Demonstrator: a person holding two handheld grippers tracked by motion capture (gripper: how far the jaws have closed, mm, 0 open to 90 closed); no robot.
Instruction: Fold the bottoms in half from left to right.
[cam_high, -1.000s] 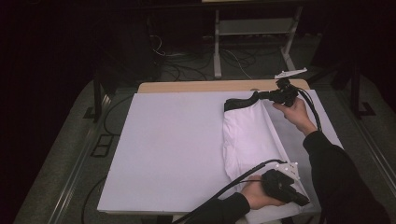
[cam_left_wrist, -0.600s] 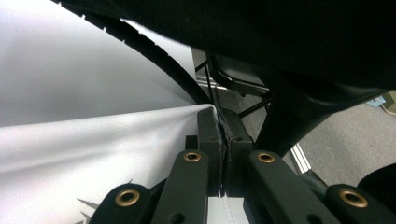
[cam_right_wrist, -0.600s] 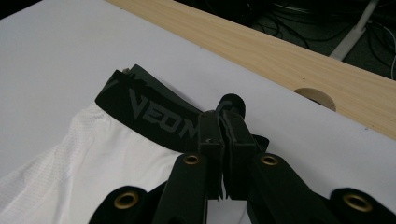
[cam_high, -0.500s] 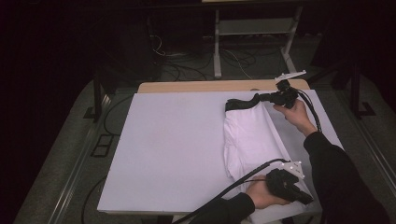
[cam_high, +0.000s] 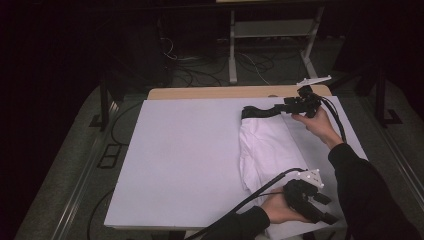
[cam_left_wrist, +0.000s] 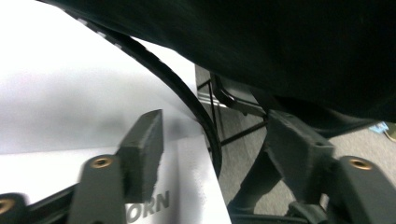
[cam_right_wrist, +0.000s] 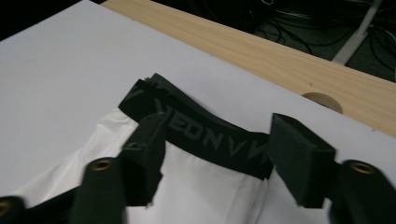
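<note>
ITEM: white garment (cam_high: 265, 150) w/ black elastic waistband (cam_right_wrist: 210, 128), folded lengthwise, lying on the right half of the white sheet (cam_high: 185, 160) covering the table (cam_high: 210, 93). Waistband end is sitting at the far side, hem end near the person.

L hand-held gripper (cam_high: 320, 209): resting at the near right corner, past the garment's near end. Jaws have just been opening; in the left gripper view they are standing apart w/ nothing between them, sheet edge below.

R hand-held gripper (cam_high: 260, 112): lying at the far end over the waistband. Jaws have just been opening; in the right gripper view the pads are straddling the band, not pressing it. Nothing held.

RISKS (judged):
- Fold is looking loose and rumpled along its left edge; w/ both grips off, layers could be springing open.
- R jaws are sitting so close to the band that pulling away could be snagging it and dragging the far end askew.
- L cable (cam_high: 250, 197) is trailing beside the near end; it could be catching the hem.
- Near end is lying close to the sheet's edge; a nudge could be sliding it off.

CONTAINERS: none on the table; nothing stored.
</note>
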